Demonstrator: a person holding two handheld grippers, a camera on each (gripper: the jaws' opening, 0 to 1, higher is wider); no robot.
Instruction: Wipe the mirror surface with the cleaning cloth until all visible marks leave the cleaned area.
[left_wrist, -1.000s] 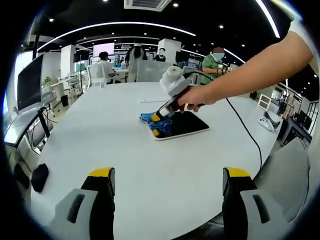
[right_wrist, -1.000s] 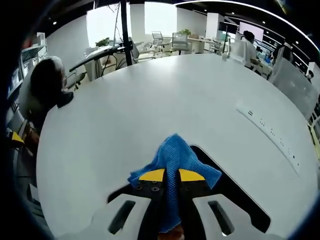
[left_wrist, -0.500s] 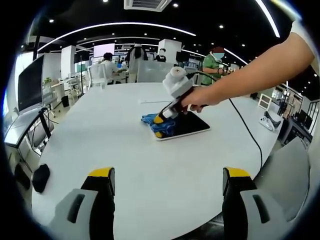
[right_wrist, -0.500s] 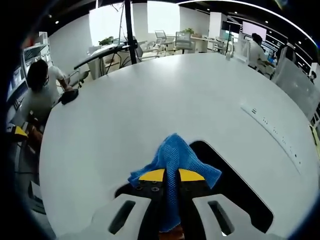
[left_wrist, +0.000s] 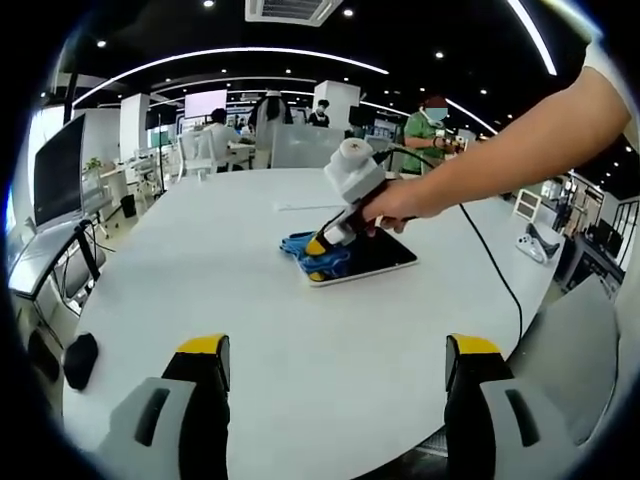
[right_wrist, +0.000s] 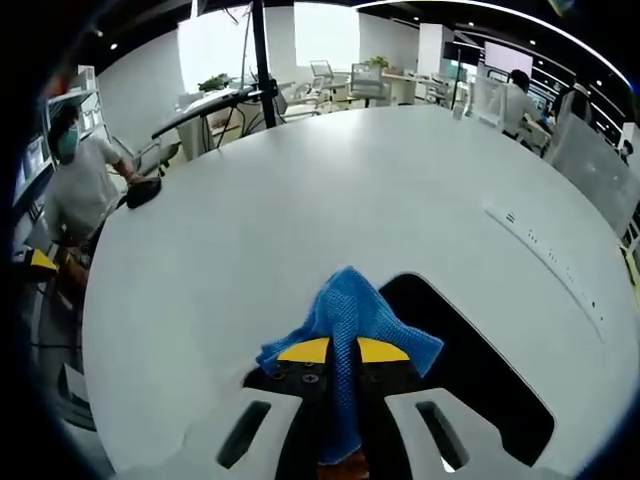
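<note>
The right claw is pinched tight on the blue woven cleaning cloth, pressing it onto the near corner of the flat dark mirror, whose length stretches ahead-right, while the left claw gapes empty above the white desk.

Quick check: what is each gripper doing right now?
Left gripper: open, holding nothing.
Right gripper: shut on the blue cloth, over the mirror.

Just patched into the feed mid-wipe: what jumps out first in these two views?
The blue cloth, pinched in the shut right claw, presses on the dark mirror lying flat on the big white table. In the left gripper view, the left claw sits open and idle, well short of the mirror.
</note>
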